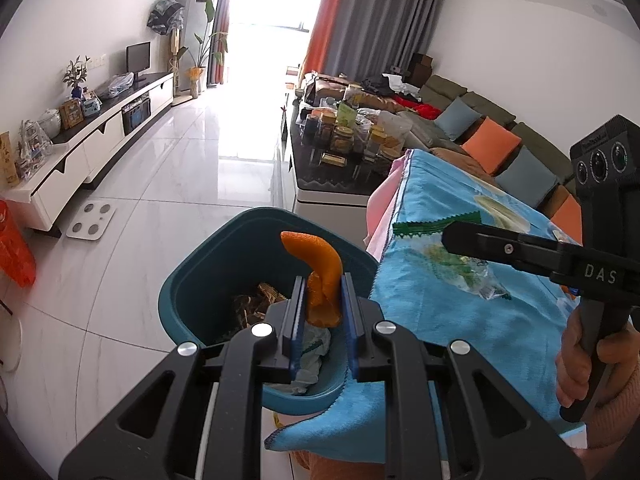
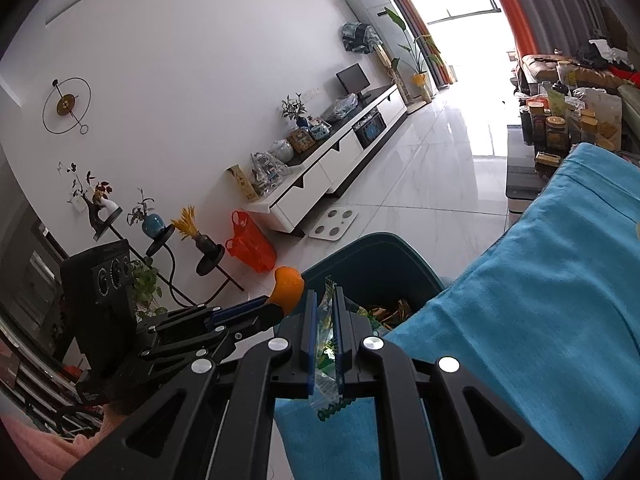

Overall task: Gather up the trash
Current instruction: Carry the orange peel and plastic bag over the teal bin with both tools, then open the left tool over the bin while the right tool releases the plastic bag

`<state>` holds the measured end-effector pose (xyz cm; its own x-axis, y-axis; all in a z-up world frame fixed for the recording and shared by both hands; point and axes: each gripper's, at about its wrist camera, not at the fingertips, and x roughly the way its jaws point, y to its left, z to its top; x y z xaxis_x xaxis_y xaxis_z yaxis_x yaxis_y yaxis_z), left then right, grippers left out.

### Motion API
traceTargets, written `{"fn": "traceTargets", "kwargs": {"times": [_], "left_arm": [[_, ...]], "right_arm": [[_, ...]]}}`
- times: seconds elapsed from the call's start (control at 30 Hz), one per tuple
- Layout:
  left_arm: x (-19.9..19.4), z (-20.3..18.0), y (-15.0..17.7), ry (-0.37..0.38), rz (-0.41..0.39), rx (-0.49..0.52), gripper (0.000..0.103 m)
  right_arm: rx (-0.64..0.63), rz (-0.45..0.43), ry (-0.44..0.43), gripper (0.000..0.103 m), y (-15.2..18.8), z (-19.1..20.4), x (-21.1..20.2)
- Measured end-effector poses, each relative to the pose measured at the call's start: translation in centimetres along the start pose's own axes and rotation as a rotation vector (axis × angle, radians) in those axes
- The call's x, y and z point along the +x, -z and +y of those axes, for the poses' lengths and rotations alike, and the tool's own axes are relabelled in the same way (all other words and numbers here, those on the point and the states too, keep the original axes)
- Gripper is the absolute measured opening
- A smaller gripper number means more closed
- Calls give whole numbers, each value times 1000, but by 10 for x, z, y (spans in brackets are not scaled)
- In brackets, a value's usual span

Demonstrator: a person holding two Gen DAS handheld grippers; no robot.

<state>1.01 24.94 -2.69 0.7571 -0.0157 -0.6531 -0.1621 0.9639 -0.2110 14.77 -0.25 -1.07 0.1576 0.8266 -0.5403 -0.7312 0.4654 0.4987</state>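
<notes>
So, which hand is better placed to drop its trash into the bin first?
Left. Its tool holds the orange peel right over the open bin. The right tool grips a wrapper but, in the left view, is over the blue cloth, beside the bin.

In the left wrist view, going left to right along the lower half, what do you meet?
Orange plastic bag → white scale → teal bin → orange peel in the left claw → blue towel → right claw.

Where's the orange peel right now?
The orange peel is pinched in the left claw, held over the open teal bin beside the blue towel.
</notes>
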Motion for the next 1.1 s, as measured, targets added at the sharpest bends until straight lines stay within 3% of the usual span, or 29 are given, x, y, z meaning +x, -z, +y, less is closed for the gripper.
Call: {"fn": "traceTargets", "kwargs": {"times": [1.1], "left_arm": [[37,14,3,-56,65,-55,18]], "right_arm": [[50,92,21,8,-12,-9,64]]}}
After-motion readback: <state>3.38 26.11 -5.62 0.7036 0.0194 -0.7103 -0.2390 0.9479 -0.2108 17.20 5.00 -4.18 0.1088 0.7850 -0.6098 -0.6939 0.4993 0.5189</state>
